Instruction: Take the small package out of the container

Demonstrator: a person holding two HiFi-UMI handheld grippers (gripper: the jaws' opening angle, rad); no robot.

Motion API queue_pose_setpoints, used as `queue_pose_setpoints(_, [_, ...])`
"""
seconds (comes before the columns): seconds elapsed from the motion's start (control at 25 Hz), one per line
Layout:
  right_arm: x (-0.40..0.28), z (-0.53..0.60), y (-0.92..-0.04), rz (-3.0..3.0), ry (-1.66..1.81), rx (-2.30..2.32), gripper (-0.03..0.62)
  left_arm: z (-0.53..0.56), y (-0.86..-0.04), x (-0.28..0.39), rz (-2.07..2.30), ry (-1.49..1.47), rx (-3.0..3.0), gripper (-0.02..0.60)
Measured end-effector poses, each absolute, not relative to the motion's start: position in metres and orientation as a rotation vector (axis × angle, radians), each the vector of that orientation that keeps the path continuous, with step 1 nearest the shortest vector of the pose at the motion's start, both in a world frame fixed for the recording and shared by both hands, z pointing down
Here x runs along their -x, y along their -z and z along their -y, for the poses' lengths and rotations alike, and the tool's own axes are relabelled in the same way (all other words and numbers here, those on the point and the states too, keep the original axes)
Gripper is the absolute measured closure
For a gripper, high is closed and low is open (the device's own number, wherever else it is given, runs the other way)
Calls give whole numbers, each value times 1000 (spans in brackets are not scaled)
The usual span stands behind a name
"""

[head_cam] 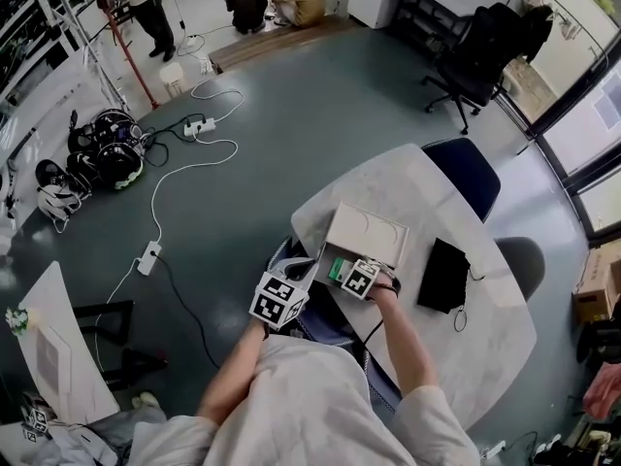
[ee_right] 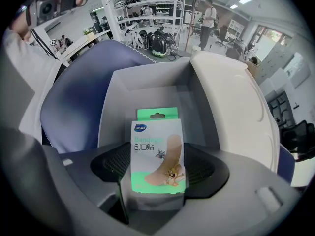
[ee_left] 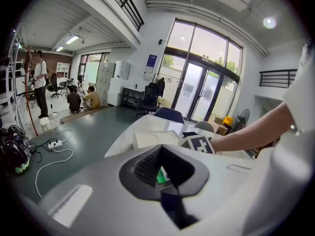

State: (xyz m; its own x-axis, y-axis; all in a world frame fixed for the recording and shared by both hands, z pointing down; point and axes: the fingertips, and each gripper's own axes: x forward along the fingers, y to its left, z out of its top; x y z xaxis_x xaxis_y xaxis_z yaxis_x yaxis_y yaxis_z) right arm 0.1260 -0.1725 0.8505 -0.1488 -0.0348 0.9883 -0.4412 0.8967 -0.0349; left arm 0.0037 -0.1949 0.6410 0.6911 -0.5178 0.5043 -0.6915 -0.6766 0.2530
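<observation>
**Package gripped, not yet clear**

Your right gripper (ee_right: 158, 173) had pinched the small package (ee_right: 156, 149) upright, low over the open container (ee_right: 115, 107). Your left gripper (ee_left: 165, 173) hung nearby, jaws parted on nothing. Lifting the package clear seemingly remained.

At the centre of the right gripper view, the package (ee_right: 157, 154) is showing a glossy clear plastic front over printed green card. The box (ee_right: 147, 90) behind it is looking matt and smooth, whether card or plastic I cannot tell. The right tool (ee_right: 158, 170) and left tool (ee_left: 162, 170) are showing matt grey plastic shells with ribbed black pads (ee_right: 115, 162). In the head view the surface (head_cam: 466, 343) is looking pale, smooth and faintly glossy, and the floor (head_cam: 291, 134) is giving a dull sheen.
</observation>
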Motion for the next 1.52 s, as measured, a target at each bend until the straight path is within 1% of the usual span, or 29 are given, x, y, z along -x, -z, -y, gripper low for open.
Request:
queue_pose_setpoints(0.64, [-127,171,-850,1695,-367,-365,272,185,-646,-7,914,-610,-2499,529])
queue_pose_setpoints(1.24, [-129,174,-850,1659,-365,-377,273,183,-640,-9,928,-596,-2522,529])
queue_pose_setpoints(1.52, [-119,180,-842,1679,-340,-416,272,180,-641,3,940,-587,-2507,529])
